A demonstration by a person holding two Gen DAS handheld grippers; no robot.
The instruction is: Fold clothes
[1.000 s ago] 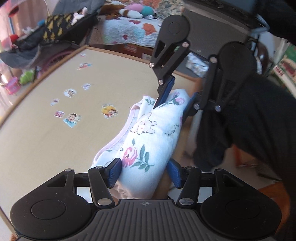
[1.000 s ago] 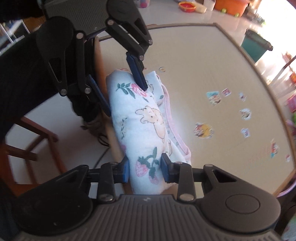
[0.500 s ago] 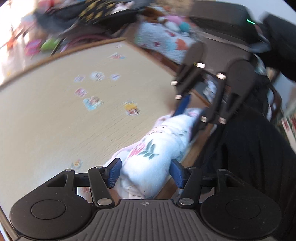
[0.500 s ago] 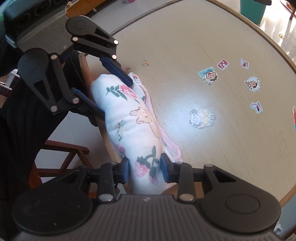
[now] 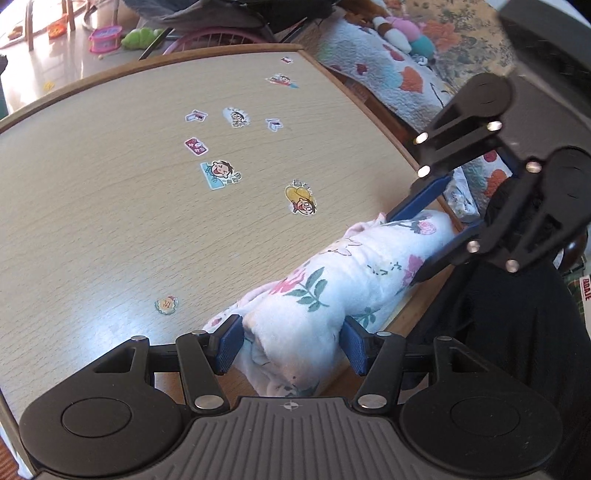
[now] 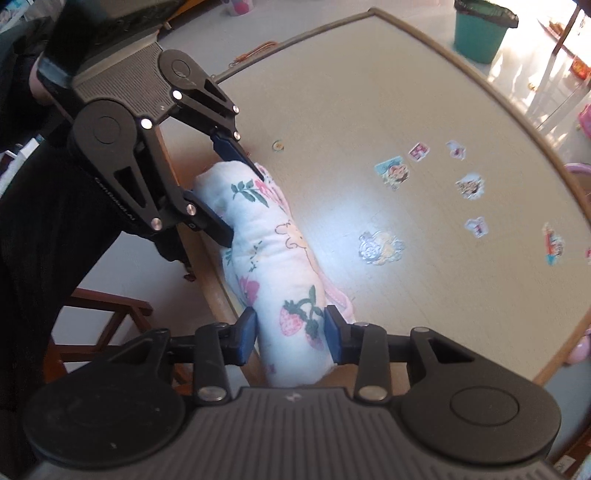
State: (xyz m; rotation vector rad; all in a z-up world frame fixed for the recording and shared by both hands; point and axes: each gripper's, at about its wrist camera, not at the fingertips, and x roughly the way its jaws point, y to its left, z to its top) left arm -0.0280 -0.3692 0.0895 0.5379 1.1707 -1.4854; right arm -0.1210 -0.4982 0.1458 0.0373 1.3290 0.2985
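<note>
I see the rolled-up cloth (image 5: 332,280) on the table (image 5: 110,221) edge, lower middle of frame; my left claw (image 5: 291,345) sits around one end, jaws apart; my right claw (image 6: 290,334) is opening w/ the other end between its pads.

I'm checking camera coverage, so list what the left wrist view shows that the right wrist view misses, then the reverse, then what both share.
Left wrist view only: a patterned quilt with soft toys beyond the table.
Right wrist view only: a green bin and a wooden chair.
Both: the rolled floral cloth at the table edge, stickers, the left gripper, and the right gripper, whose jaws are opening around the cloth.
</note>
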